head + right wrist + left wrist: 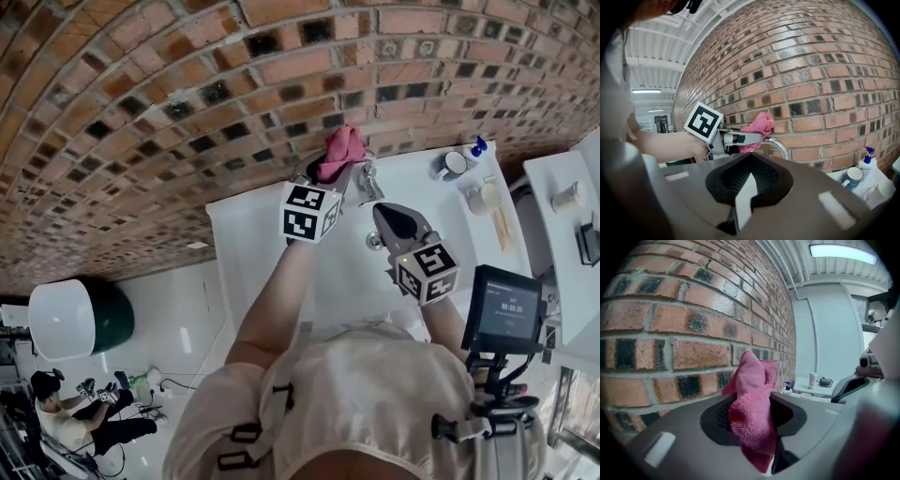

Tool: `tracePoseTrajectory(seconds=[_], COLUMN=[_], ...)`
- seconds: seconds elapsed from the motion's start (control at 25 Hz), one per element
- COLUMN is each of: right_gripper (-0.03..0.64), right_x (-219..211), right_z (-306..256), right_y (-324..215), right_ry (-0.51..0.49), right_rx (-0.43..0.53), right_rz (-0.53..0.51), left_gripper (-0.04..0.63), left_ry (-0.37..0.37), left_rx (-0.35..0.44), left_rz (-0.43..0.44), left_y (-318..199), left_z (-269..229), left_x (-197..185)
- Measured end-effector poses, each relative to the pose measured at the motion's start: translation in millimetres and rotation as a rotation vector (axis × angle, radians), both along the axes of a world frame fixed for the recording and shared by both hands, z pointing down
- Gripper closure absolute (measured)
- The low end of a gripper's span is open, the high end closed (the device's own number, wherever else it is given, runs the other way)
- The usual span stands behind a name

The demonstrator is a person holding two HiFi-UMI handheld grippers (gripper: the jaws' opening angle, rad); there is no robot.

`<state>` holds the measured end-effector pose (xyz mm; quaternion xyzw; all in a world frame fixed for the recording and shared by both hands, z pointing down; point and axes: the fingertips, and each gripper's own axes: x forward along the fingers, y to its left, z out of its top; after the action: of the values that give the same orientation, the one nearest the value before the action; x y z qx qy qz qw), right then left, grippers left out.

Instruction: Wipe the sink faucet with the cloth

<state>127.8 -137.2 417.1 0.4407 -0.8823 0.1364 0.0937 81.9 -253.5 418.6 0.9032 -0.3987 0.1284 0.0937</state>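
Left gripper view shows the left gripper (754,401) clamped on a bunched pink microfiber cloth (750,423), whose folds stand above the jaws in front of the brick wall (693,324). In the right gripper view the cloth sits at the curved chrome faucet (781,146), seemingly touching its top. The right gripper (749,159) has its jaws together and empty.
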Motion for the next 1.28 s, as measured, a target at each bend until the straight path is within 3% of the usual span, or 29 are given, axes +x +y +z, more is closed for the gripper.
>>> tracePoseTrajectory(seconds=[0.16,0.4,0.56,0.72,0.88,1.0,1.12,1.28], right_gripper=[0.630,0.630,0.630,0.630,0.630,0.630,0.630,0.630], right_x=[0,0,-1,0,-1,-1,3,8], right_z=[-1,1,2,4,7,11,16,18], right_y=[-5,-4,-2,-1,0,6,9,13], right_ry=[-0.003,0.020,0.028,0.024,0.010,0.006,0.006,0.002], right_rx=[0.008,0.000,0.001,0.003,0.003,-0.002,-0.012,-0.014], right_rz=[-0.003,-0.023,-0.036,-0.041,-0.047,-0.048,-0.040,-0.024], left_gripper=[0.445,0.448,0.451,0.459,0.459,0.458,0.456,0.457], left_ry=[0.022,-0.030,-0.026,0.040,0.053,-0.003,-0.074,-0.053], left_rx=[-0.034,-0.087,-0.148,-0.063,0.044,0.047,0.081,0.044], left_rz=[-0.065,-0.137,-0.158,-0.188,-0.118,-0.061,-0.073,-0.103], left_y=[3,15,21,23,14,10,5,6], left_z=[17,64,86,46,-4,-1,3,11], left_x=[-25,-48,-59,-62,-34,-5,2,-15])
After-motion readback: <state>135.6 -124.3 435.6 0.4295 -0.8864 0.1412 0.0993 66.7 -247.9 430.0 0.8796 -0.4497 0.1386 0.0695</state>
